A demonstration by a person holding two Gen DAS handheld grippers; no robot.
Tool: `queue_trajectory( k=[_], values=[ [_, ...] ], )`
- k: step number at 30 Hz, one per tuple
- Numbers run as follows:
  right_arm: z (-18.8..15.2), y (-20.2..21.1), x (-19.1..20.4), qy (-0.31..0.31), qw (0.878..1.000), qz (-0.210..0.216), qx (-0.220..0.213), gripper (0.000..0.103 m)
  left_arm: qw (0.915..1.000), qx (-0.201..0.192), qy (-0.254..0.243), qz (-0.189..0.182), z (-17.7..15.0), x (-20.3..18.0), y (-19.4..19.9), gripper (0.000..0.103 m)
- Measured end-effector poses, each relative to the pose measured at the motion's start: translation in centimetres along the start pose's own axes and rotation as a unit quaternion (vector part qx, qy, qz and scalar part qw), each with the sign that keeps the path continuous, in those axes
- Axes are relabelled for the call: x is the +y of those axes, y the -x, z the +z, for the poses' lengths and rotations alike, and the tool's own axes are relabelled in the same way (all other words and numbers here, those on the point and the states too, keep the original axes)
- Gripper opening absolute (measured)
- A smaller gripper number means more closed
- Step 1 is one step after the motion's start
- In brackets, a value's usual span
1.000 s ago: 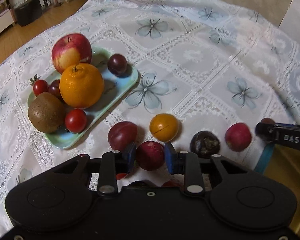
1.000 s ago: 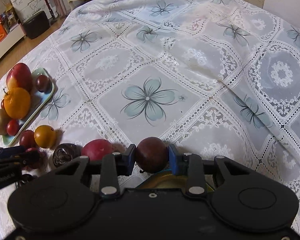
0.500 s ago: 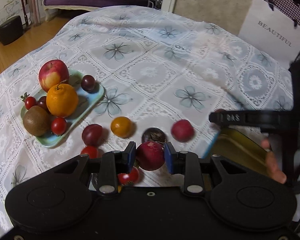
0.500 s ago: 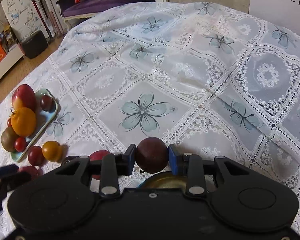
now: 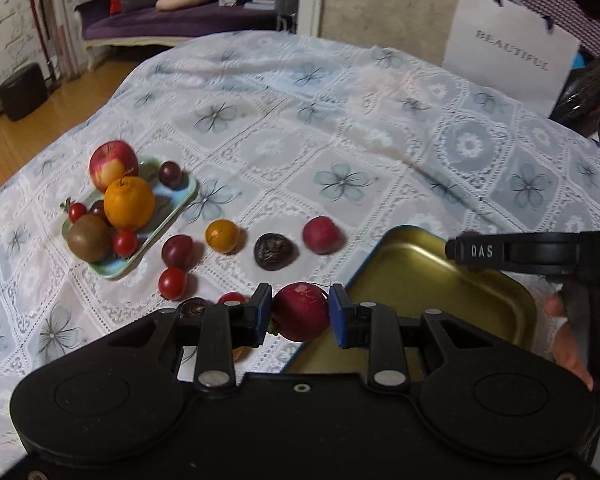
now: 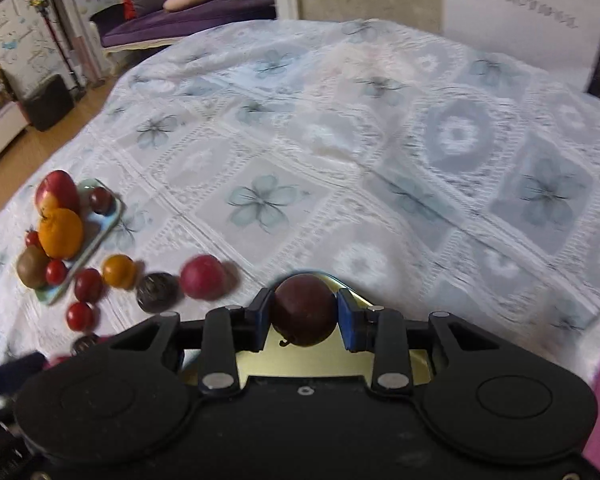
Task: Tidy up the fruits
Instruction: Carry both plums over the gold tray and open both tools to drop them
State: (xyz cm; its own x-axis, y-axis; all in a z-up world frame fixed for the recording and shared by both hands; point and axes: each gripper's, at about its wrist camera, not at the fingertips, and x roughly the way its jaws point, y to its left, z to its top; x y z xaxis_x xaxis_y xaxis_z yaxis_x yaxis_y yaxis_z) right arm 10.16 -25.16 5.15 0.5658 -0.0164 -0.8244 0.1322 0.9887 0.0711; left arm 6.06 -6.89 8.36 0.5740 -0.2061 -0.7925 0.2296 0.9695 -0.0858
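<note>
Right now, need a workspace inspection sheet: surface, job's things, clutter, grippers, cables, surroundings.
Surface: white lace tablecloth with blue flowers, creased on the right.
Job's things: light green tray holds an apple, an orange, a kiwi and small red and dark fruits. Loose on the cloth: yellow fruit, wrinkled dark fruit, pink-red fruit, cherry tomato. Gold tin looks empty.
Clutter: white paper bag at the far edge.
Grippers: left hand-held gripper shut on a red fruit; right hand-held gripper shut on a dark plum, above the tin.
Cables: nothing seen.
Surroundings: purple sofa, wood floor.
</note>
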Motion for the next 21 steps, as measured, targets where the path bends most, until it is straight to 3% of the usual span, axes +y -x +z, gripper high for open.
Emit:
queue_trajectory(
  k=[4, 10, 13, 21],
  values=[
    [-1.3, 2.0, -1.1, -0.024, 0.999, -0.024, 0.013, 0.035, 0.9999, 0.002, -0.01, -0.013, -0.8, -0.5, 0.0, 0.039],
    [-4.3, 3.5, -2.8, -0.075, 0.995, -0.027, 0.061, 0.035, 0.9986, 0.023, -0.034, -0.032, -2.8, -1.0, -0.2, 0.039],
    [-5.9, 3.7, -2.6, -0.07, 0.993, -0.043, 0.086, 0.035, 0.9975, 0.04, -0.039, -0.044, -3.6, -1.0, -0.8, 0.039],
    [-8.0, 2.9, -1.3, -0.052, 0.987, -0.072, 0.132, 0.035, 0.9957, 0.071, -0.05, -0.031, -4.3, -0.9, -2.3, 0.039]
  ],
)
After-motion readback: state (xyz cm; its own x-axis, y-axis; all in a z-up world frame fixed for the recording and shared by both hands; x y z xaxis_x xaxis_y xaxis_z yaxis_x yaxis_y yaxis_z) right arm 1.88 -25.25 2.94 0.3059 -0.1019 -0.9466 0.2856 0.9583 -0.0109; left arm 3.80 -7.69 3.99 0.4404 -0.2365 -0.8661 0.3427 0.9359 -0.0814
